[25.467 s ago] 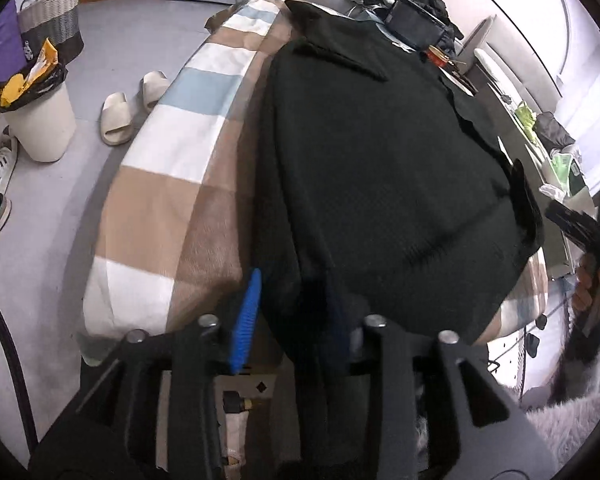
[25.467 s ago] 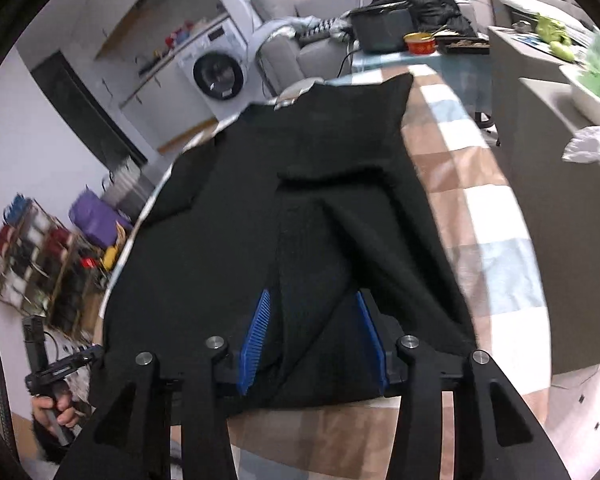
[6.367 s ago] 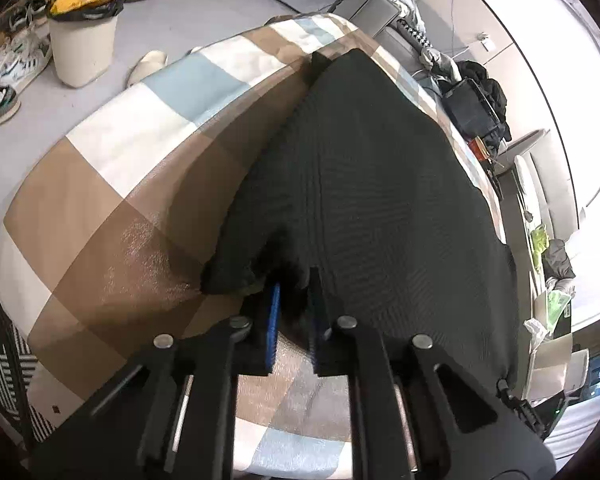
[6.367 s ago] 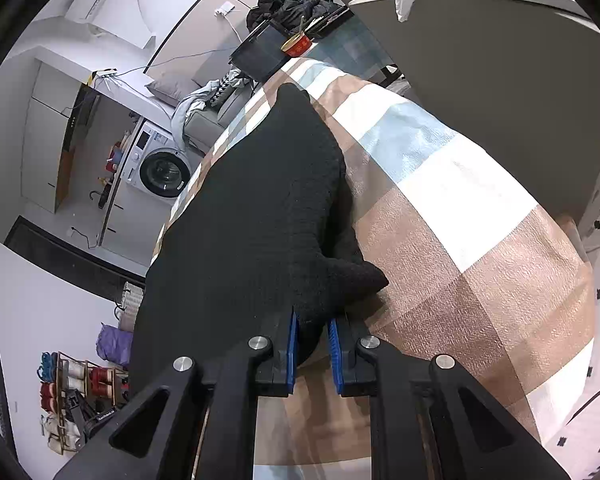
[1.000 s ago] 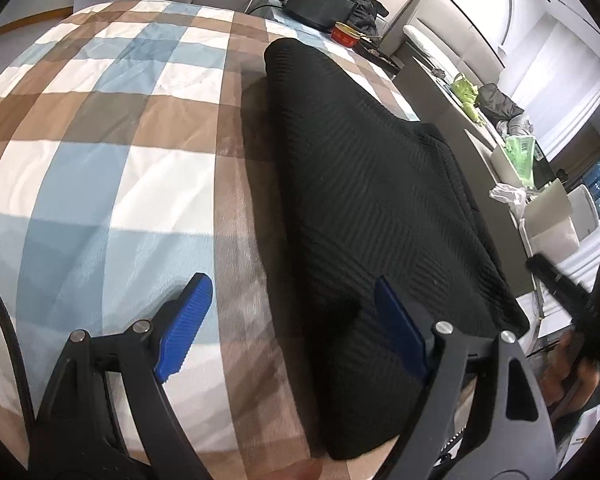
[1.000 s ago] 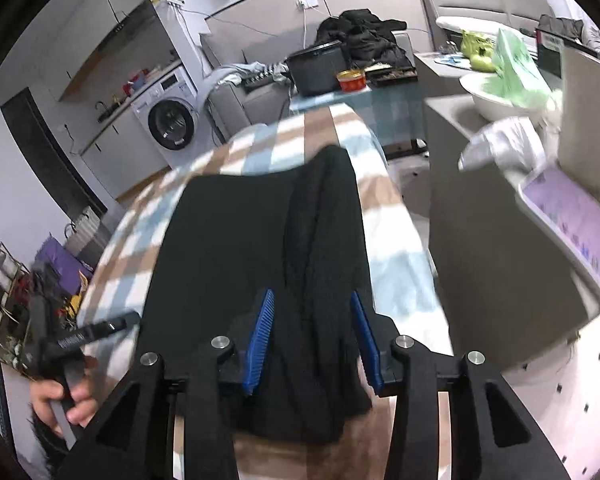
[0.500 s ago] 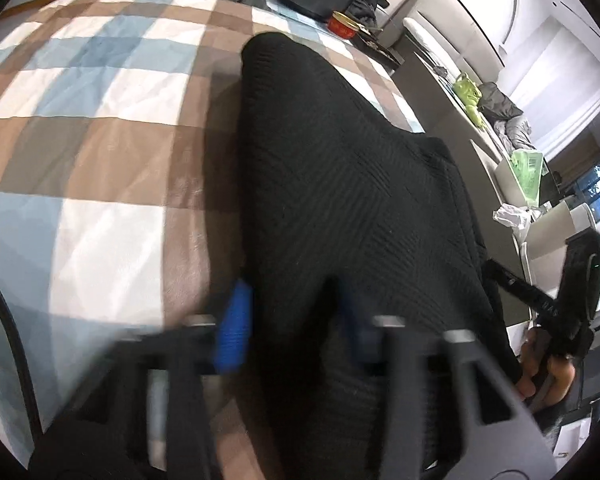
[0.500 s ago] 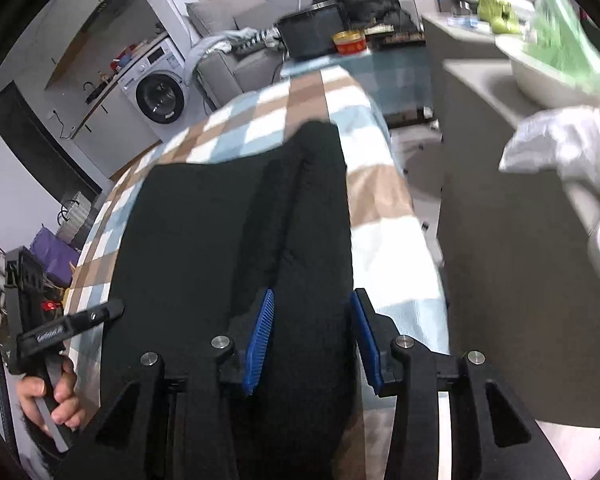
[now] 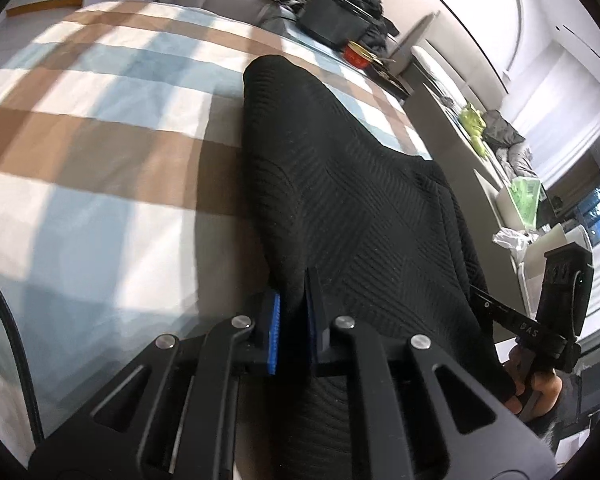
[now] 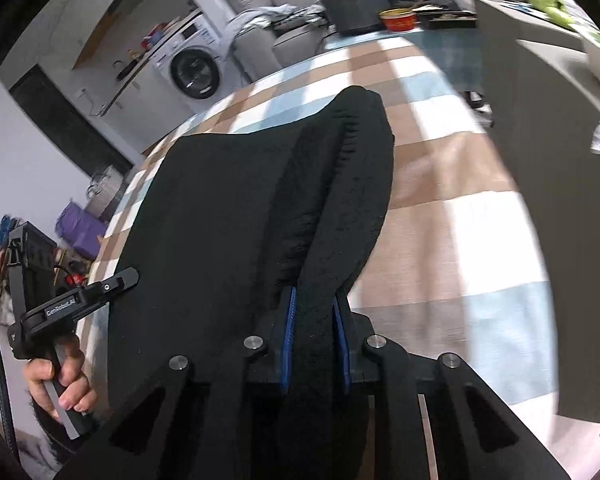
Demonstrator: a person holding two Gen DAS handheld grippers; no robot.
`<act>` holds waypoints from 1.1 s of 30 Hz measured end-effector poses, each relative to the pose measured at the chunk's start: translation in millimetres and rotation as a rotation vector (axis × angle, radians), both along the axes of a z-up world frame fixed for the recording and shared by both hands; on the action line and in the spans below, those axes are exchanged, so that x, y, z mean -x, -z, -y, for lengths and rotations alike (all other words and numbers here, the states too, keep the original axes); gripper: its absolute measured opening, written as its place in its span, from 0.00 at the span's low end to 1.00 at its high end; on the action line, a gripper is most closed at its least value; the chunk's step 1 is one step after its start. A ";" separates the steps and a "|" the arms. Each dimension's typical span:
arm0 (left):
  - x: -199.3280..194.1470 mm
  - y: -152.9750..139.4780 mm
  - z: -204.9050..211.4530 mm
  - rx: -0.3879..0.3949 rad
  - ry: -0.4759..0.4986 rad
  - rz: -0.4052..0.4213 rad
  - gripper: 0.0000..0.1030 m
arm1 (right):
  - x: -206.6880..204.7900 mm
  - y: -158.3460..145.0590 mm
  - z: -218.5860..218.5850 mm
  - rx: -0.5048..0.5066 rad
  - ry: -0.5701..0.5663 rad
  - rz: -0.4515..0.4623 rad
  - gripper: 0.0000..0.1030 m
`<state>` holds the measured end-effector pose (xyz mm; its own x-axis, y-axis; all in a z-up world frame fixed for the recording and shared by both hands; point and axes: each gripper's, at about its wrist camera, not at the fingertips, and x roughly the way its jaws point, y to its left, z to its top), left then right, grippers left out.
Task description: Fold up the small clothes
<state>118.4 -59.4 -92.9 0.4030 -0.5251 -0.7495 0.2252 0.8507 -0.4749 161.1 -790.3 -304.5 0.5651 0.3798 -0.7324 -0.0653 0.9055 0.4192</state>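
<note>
The black ribbed knit garment [image 9: 352, 208], pinched at both near corners by the left gripper [image 9: 291, 320] and right gripper [image 10: 314, 340], wants lifting evenly so the fold over the checked cloth [image 9: 92, 128] lands square.

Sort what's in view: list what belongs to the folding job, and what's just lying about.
Job:
black ribbed knit garment
left tool, clamped on its near edge
right tool, clamped on its near edge
brown, blue and white checked cloth underneath

Lying about:
white front-loading washing machine
red round tin
</note>
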 end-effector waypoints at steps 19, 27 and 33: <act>21.8 -23.7 -94.8 -0.117 -0.156 0.071 0.78 | -20.9 -41.3 -46.6 -0.038 -0.035 0.101 0.35; 30.2 -24.1 -99.6 -0.071 -0.175 0.054 0.99 | -69.0 -16.2 -76.7 -0.075 -0.095 0.004 0.40; 34.9 -23.4 -99.0 -0.077 -0.177 0.062 0.99 | -73.2 -9.5 -79.8 -0.096 -0.095 0.025 0.05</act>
